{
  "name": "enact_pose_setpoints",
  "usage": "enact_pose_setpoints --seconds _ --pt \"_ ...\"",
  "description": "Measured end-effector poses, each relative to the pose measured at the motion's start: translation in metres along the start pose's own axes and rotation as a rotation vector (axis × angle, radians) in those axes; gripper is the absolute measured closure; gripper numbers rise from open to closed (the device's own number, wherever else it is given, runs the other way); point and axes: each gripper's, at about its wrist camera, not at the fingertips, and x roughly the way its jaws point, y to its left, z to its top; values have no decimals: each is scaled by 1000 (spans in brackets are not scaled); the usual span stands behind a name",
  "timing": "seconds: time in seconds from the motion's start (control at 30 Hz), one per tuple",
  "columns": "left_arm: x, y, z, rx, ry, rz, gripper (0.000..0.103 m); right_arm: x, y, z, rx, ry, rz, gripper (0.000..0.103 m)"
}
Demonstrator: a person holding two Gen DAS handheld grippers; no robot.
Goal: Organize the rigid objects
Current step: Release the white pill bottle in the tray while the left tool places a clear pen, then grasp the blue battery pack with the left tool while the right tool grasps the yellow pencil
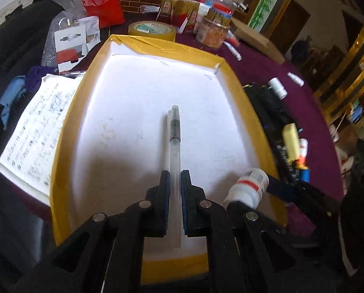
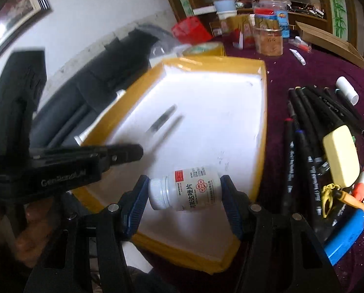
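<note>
A shallow white tray with a yellow taped rim (image 1: 67, 112) lies on the purple table; it also shows in the right wrist view (image 2: 261, 131). My left gripper (image 1: 175, 174) is shut on a translucent pen (image 1: 175, 131) and holds it over the tray, pointing away from me. In the right wrist view the left gripper (image 2: 139, 152) comes in from the left and the pen (image 2: 163, 118) is blurred. My right gripper (image 2: 184, 183) is shut on a white pill bottle (image 2: 185, 189), held sideways over the tray's near right part. The bottle also shows in the left wrist view (image 1: 249, 186).
Black markers (image 2: 304, 131), a pale yellow eraser (image 2: 340, 156), a blue box (image 2: 345, 234) and a white tube (image 2: 347, 90) lie right of the tray. A tape roll (image 1: 152, 30), jars (image 1: 215, 30) and a red bag (image 1: 103, 7) stand behind. A written notepad (image 1: 37, 127) lies left.
</note>
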Motion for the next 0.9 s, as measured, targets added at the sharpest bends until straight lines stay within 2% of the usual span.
enact_pose_setpoints --seconds 0.07,0.27,0.33,0.37,0.4,0.43,0.5,0.53,0.57,0.6,0.7,0.8,0.9 --pt "6 2 0 11 23 -5 97 5 11 -2 -68 2 -72 49" --pt "7 10 -13 -40 39 1 96 14 29 -4 -176 30 -130 48" --pt "7 11 -17 -48 37 5 94 11 28 -5 -182 24 -119 48" --pt "4 10 -18 -53 31 27 89 5 25 -5 -166 9 -91 48" --pt "-2 10 -20 -66 19 48 83 -2 23 -5 -153 -10 -64 47" --pt "-9 8 -22 -73 0 59 80 -12 22 -7 -141 -32 -37 43" --pt "-24 1 -24 -78 -43 86 76 -35 19 -10 -130 -87 -11 41" --pt "-36 -7 -24 -81 -81 98 75 -55 14 -15 -123 -132 8 40" --pt "-44 -16 -24 -76 -107 104 69 -66 9 -18 -116 -152 22 38" --pt "-49 -25 -25 -67 -124 105 59 -78 4 -22 -105 -172 34 37" --pt "-66 -72 -28 4 -171 67 49 -111 -24 -41 -42 -213 55 36" --pt "-63 -119 -34 78 -121 10 48 -135 -68 -63 46 -236 98 36" --pt "-52 -151 -40 104 -72 4 49 -145 -117 -76 132 -247 149 36"
